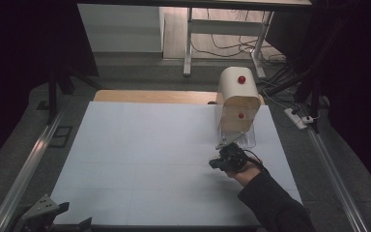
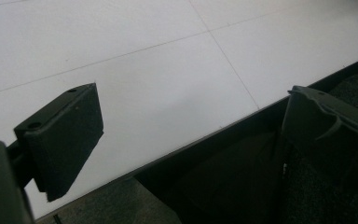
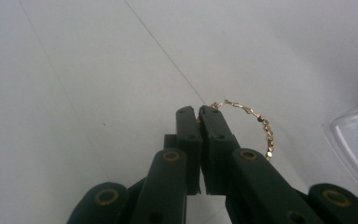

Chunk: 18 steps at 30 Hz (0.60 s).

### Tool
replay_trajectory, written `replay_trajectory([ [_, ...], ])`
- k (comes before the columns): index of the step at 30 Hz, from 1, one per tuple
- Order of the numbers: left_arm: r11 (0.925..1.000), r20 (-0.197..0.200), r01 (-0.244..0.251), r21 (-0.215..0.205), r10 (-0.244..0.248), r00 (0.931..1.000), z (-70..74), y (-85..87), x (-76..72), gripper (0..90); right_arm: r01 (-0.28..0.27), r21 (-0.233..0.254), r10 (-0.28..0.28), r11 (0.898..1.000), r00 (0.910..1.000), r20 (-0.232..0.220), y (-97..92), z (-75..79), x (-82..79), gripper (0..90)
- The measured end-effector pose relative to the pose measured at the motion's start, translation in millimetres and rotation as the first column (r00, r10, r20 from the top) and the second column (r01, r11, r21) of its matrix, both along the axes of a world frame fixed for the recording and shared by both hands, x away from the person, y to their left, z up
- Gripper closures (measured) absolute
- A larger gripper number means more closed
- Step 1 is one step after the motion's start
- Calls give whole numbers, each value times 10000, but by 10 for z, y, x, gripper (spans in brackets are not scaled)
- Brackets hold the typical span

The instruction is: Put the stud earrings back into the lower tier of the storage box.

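My right gripper [image 3: 198, 112] is shut on a thin gold chain [image 3: 266, 127], which loops out to the right of the jaw tips just above the white table top [image 3: 98, 70]. In the high view a hand in a dark sleeve holds that right gripper [image 1: 218, 162] at the table's right side, just in front of a cream arched box [image 1: 238, 99] with two red knobs. My left gripper [image 2: 191, 135] stands open with nothing between its jaws, over the table's front edge. It rests at the front left corner as the left gripper [image 1: 58, 215] in the high view.
A clear plastic container [image 1: 246, 137] sits at the foot of the arched box, and its clear rim [image 3: 354, 135] lies close to the right of the chain. Metal rails [image 1: 29, 169] run along both sides of the white table [image 1: 149, 154]. Cables and a desk frame lie beyond the far edge.
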<state>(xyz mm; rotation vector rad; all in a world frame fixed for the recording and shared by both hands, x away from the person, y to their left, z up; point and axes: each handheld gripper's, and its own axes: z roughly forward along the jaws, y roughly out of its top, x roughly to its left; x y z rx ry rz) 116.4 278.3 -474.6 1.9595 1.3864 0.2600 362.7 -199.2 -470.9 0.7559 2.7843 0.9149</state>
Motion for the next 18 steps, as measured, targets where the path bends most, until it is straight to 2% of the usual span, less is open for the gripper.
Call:
replay_trajectory([
  [10,10000,-8,-7,-8,7,10000,0,0,2,57,77,751,-111,9971,9989,458,-14,204,-76,881],
  [18,10000,-9,5,-21,-5,10000,0,1,2,56,610,1350,-734,9890,9934,884,-123,369,-50,880],
])
